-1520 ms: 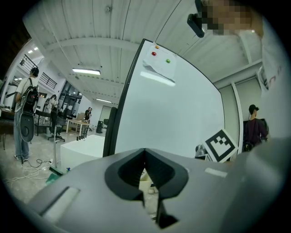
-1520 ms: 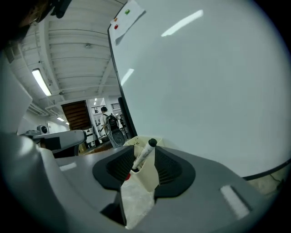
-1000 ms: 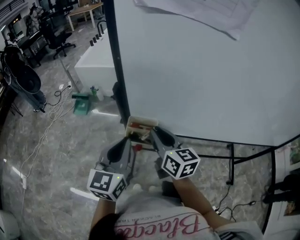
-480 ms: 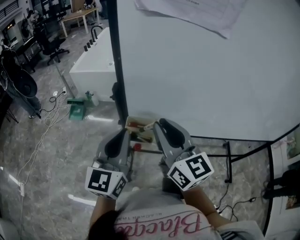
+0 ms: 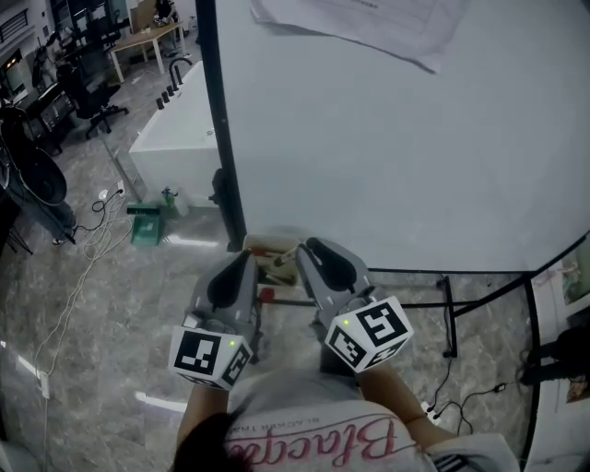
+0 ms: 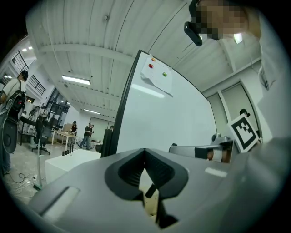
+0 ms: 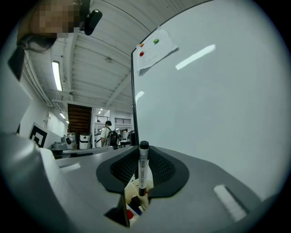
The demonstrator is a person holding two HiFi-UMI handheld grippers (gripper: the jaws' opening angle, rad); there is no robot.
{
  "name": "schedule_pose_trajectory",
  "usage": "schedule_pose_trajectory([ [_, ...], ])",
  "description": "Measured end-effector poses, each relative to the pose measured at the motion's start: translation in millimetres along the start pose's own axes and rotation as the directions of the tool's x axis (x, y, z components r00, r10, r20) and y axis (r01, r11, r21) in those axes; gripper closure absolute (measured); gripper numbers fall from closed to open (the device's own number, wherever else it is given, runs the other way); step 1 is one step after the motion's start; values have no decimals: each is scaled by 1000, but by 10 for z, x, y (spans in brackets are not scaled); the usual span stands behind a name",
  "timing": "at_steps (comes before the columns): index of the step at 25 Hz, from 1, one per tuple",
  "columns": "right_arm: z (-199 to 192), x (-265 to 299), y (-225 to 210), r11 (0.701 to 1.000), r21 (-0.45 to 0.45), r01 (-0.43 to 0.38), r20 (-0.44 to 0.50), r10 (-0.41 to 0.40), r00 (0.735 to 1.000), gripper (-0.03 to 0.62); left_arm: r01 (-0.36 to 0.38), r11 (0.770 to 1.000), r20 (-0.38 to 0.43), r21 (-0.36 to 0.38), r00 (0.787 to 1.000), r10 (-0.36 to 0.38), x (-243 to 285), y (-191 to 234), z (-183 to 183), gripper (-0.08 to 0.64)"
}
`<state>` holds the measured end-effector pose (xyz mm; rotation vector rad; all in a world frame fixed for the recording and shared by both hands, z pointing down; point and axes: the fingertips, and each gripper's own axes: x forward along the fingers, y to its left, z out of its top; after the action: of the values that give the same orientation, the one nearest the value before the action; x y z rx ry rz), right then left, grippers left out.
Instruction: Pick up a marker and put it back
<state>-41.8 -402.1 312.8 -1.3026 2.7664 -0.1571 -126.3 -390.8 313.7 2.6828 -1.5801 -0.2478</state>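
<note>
My right gripper (image 5: 304,253) (image 7: 142,157) is shut on a white marker (image 7: 142,170) with a black cap, which stands upright between the pads. In the head view the marker (image 5: 289,255) pokes out just above the cream marker tray (image 5: 263,247) at the foot of the whiteboard (image 5: 396,138). Through the jaw gap I see the tray (image 7: 135,205) with a red and a blue marker lying in it. My left gripper (image 5: 244,262) (image 6: 145,157) hangs beside it on the left, its jaws together with nothing between them.
A sheet of paper (image 5: 369,23) is pinned near the top of the whiteboard. The board's black stand legs (image 5: 449,313) run over the marble floor at right. A white table (image 5: 180,129) and a green object (image 5: 145,224) stand at the left, with cables nearby.
My right gripper has drawn back a little from the tray with the marker in it. The left gripper has hardly moved.
</note>
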Motion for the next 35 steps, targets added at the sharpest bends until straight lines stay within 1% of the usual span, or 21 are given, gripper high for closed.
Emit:
schedule_pose_trajectory([
  [4, -292, 86, -5, 1000, -20, -18, -128, 15, 992, 520, -1, 1000, -9, -12, 1000, 1, 15, 34, -39, 560],
  [8, -613, 150, -82, 1000, -25, 3, -220, -8, 975, 520, 2, 1000, -12, -13, 1000, -2, 32, 49, -59, 560],
  [13, -926, 205, -100, 999, 41, -2, -304, 14, 953, 520, -14, 1000, -2, -24, 1000, 14, 2, 130, -62, 560],
  [15, -954, 232, -121, 998, 55, 3, -306, 14, 952, 520, -23, 999, 6, -30, 1000, 24, -19, 166, -52, 560],
  [17, -960, 261, -176, 998, 50, 26, -308, -9, 951, 517, -30, 999, 9, -32, 999, 30, -39, 190, -46, 560],
  [20, -986, 291, -286, 997, 11, 72, -312, -65, 948, 504, -38, 999, 12, -33, 999, 38, -71, 209, -40, 560],
  [22, -1004, 300, -355, 996, -24, 88, -310, -91, 946, 493, -40, 999, 16, -34, 999, 40, -92, 210, -31, 560],
  [24, -1012, 318, -412, 996, -46, 83, -306, -93, 947, 476, -39, 999, 18, -35, 999, 40, -105, 211, -26, 560],
  [26, -1001, 327, -448, 997, -45, 70, -304, -80, 949, 449, -39, 999, 18, -36, 999, 39, -112, 208, -31, 560],
  [28, -946, 290, -475, 997, -40, 70, -293, -79, 953, 439, -37, 999, 17, -37, 999, 37, -127, 191, -50, 560],
  [31, -690, 167, -480, 995, -40, 88, -225, -94, 970, 442, -30, 999, 11, -37, 999, 30, -150, 165, -74, 560],
  [32, -557, 111, -464, 995, -45, 93, -189, -100, 977, 450, -28, 999, 10, -38, 1000, 28, -154, 161, -73, 560],
  [33, -420, 52, -435, 994, -56, 95, -152, -103, 983, 492, -26, 999, 10, -38, 1000, 26, -157, 157, -68, 560],
  [34, -297, -7, -392, 993, -72, 92, -121, -100, 988, 567, -24, 999, 11, -39, 1000, 25, -160, 153, -61, 560],
  [35, -198, -60, -336, 993, -89, 80, -98, -89, 991, 591, -23, 999, 11, -40, 1000, 23, -163, 148, -55, 560],
])
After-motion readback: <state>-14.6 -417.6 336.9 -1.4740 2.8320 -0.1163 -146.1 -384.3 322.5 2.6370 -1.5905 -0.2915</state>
